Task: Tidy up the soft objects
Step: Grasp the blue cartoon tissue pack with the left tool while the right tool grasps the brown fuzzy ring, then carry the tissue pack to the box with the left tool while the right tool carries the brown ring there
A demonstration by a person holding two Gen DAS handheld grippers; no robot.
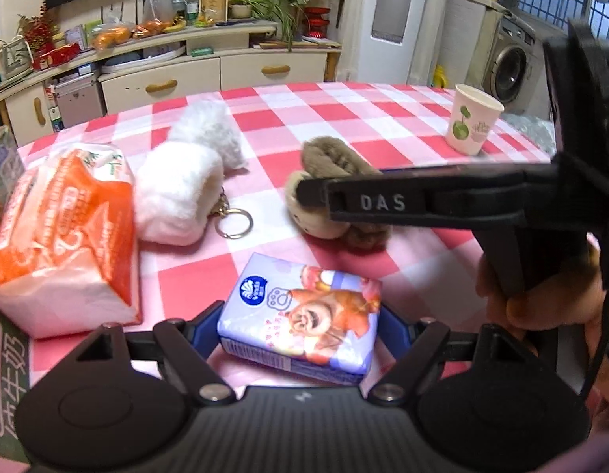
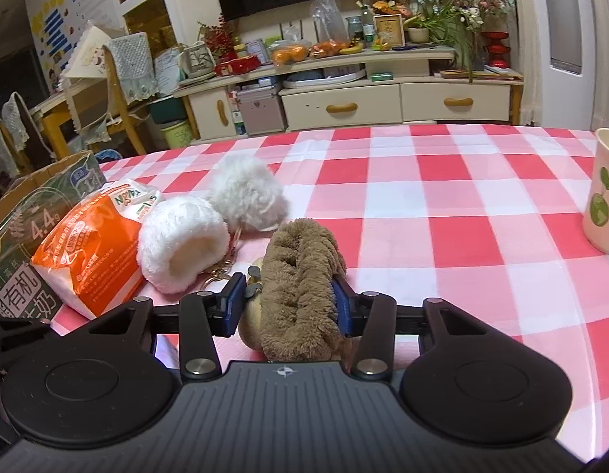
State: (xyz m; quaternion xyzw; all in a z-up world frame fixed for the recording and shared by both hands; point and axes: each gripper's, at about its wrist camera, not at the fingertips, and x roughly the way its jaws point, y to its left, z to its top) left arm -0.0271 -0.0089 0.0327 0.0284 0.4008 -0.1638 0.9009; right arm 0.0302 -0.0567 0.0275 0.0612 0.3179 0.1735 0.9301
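My left gripper (image 1: 298,329) is shut on a small purple tissue pack (image 1: 300,317) with a cartoon bear print, low over the checked table. My right gripper (image 2: 288,307) is shut on a brown plush toy (image 2: 300,276); its blue pads press both sides of the toy. In the left wrist view the right gripper (image 1: 312,193) reaches in from the right over the brown plush toy (image 1: 332,157). A white fluffy plush keychain (image 1: 186,181) with a metal ring lies left of it, and it also shows in the right wrist view (image 2: 209,228). An orange tissue pack (image 1: 64,236) lies at the left, also in the right wrist view (image 2: 91,256).
A paper cup (image 1: 473,118) stands at the table's far right, also in the right wrist view (image 2: 604,193). A cardboard milk carton box (image 2: 28,232) stands at the left table edge. The red-and-white checked tablecloth (image 2: 442,205) covers the table. Cabinets and chairs stand beyond the table.
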